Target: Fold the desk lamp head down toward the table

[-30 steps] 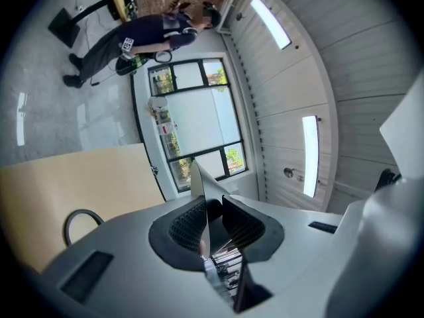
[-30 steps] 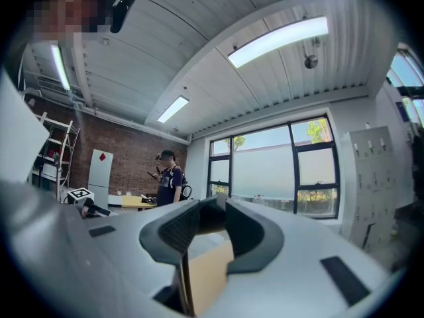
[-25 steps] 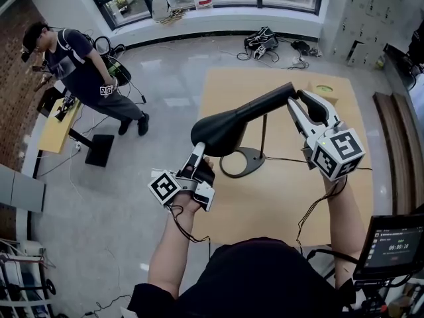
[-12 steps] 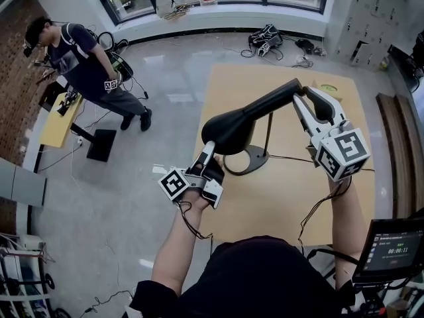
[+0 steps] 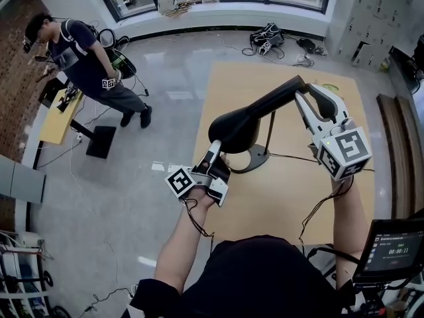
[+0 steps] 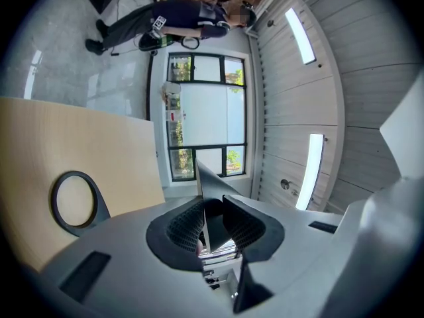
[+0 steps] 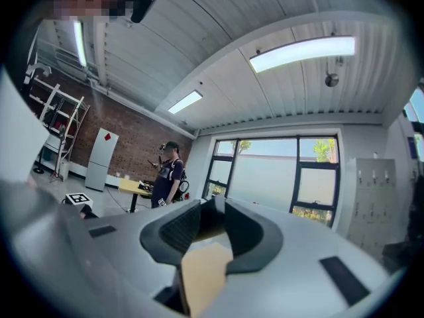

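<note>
Light wood worktop (image 5: 291,197) is sitting in a grey-floored room, with windows running along the far wall and a person (image 5: 86,61) standing off to the left.

The black desk lamp is standing mid-worktop. Its ring base (image 5: 255,159) is lying flat and a thin pole (image 5: 270,132) is rising from it. The lamp arm (image 5: 275,100) is running long-axis from the top joint at far right, sloping down to near left. The lamp head (image 5: 233,130) is hanging at the low end, pointing left and toward the person, above the base and clear of the worktop.

The left hand-held gripper (image 5: 215,152) is reaching up from below, clenching the lamp head's near edge. In the left gripper view a thin dark wedge is sitting pinched between the pads (image 6: 182,224).

The right hand-held gripper (image 5: 303,97) is clamping the lamp arm at its top joint. In its own view the jaws are meeting at the tips, with worktop showing through the lower gap.
</note>
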`<state>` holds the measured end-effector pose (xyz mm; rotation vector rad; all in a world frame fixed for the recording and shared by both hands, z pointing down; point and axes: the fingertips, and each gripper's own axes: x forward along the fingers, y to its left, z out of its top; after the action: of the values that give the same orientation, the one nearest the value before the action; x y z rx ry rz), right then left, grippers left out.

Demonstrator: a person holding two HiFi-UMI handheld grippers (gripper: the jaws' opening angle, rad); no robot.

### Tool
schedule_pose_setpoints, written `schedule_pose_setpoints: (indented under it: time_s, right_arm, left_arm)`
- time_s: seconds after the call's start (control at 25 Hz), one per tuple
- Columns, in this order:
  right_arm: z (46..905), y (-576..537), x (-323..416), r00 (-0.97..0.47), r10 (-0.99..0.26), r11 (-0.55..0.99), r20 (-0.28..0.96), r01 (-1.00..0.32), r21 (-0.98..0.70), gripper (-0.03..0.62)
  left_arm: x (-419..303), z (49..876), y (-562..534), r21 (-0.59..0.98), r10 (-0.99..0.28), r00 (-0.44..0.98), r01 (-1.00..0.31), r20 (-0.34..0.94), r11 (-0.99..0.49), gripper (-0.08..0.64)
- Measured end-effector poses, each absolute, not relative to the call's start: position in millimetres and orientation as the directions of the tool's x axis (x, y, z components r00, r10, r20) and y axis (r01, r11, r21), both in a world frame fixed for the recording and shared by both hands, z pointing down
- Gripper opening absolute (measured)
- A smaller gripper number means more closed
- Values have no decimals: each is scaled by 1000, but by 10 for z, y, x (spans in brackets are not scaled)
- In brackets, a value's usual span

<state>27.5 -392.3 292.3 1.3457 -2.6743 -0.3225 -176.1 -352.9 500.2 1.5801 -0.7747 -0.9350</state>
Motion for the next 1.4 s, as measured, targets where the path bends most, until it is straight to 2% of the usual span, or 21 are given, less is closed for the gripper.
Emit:
schedule_pose_setpoints:
  time_s: [0.56,1.4]
  right_arm:
    - [2863,-3919,172,-578,-814,555,49,-752,355,120]
    - [2864,-3975,102,-572,-818,542,53,-738,403,117]
  left_arm:
    - [-1637,5161,-3555,982,-854,488,41,-180,-183,78]
    - [-1610,5250,-3621,980,-855,479,72,-198,-187,80]
